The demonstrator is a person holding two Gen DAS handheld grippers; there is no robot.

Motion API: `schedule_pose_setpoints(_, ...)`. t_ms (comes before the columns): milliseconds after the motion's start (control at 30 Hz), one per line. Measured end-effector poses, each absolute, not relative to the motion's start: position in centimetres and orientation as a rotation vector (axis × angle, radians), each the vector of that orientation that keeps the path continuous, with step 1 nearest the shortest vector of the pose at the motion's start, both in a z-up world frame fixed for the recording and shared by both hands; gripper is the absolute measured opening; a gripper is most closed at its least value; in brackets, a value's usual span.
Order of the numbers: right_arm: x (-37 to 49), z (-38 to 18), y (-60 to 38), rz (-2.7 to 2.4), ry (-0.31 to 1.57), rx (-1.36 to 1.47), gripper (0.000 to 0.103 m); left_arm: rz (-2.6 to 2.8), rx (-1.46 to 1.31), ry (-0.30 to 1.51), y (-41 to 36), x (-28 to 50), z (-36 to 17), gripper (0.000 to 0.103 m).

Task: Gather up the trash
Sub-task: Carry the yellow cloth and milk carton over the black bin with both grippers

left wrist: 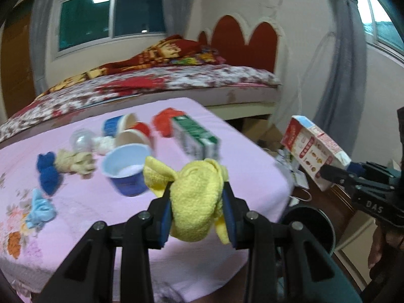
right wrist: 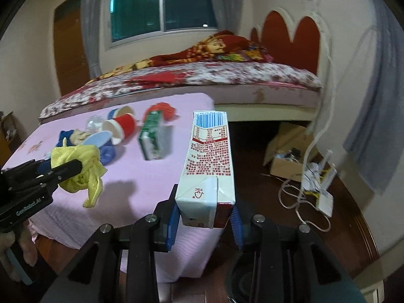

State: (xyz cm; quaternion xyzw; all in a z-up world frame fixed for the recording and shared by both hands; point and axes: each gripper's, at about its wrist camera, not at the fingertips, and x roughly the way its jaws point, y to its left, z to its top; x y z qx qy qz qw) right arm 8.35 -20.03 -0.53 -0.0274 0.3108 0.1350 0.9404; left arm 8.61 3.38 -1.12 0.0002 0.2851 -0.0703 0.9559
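Pink-covered worktop (left wrist: 176,217) is holding most of the trash: from the left, a light-blue cloth wad (left wrist: 40,209), a dark-blue wad (left wrist: 48,174), a beige wad (left wrist: 75,162), a clear plastic cup (left wrist: 82,140), a blue cup (left wrist: 127,170) lying tilted with white residue inside, a red cup (left wrist: 136,133), another blue cup (left wrist: 118,123) behind it, a red cloth wad (left wrist: 165,121) and a green carton (left wrist: 197,137) on its side.

Left tongs (left wrist: 197,202) are clenching a crumpled yellow cloth (left wrist: 197,202) above the near part of the worktop. Risk: loose tails are hanging below the pads, so a swing could be dragging them across the blue cup and knocking it over or spilling residue. Soft wad could also be slipping out if the bite is only on outer folds.

Right tongs (right wrist: 205,217) are gripping a red-and-white milk carton (right wrist: 209,166) by its bottom end, past the worktop's right edge, above the floor. Risk: the grip is at one end with the long body cantilevered forward; a fast swing could be levering it loose. If any liquid is left, tilting may be leaking it. Cannot tell whether it's empty.

A dark round bin (left wrist: 310,227) is sitting partly hidden under both tongs; rim is only partly visible, so a release could be missing it. Cable (right wrist: 303,202) and cardboard box (right wrist: 285,161) on the floor are well right of it.
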Motion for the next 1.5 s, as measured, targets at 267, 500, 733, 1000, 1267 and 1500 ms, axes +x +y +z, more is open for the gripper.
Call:
schedule_pose_setpoints(267, 7.3, -1.8, -26.3, 0.165, 0.666, 0.003, 0.038, -0.281, 0.038, 0.599, -2.4, 8.2, -1.5, 0.037)
schedule_pose_setpoints(500, 6.1, -3.1, -30.4, 0.097, 0.699, 0.026, 0.038, -0.403, 0.082, 0.628, -7.1, 7.4, -2.4, 0.037)
schedule_pose_setpoints(733, 4.9, -5.3, -33.7, 0.047, 0.744, 0.035, 0.038, -0.487, 0.102, 0.682, -10.4, 7.2, -3.9, 0.037)
schedule_pose_setpoints(1000, 3.7, -8.6, -37.1, 0.023, 0.813, 0.051, 0.038, -0.577, 0.104, 0.790, -13.0, 8.4, -7.6, 0.037)
schedule_pose_setpoints(1267, 3.6, -13.3, -39.1, 0.051, 0.928, 0.066, 0.038, -0.634, 0.126, 0.911, -15.2, 10.0, -12.0, 0.037)
schedule_pose_setpoints(1500, 4.1, -16.7, -38.3, 0.120, 1.013, -0.012, 0.038, -0.652, 0.156, 0.995, -16.8, 11.1, -15.1, 0.037)
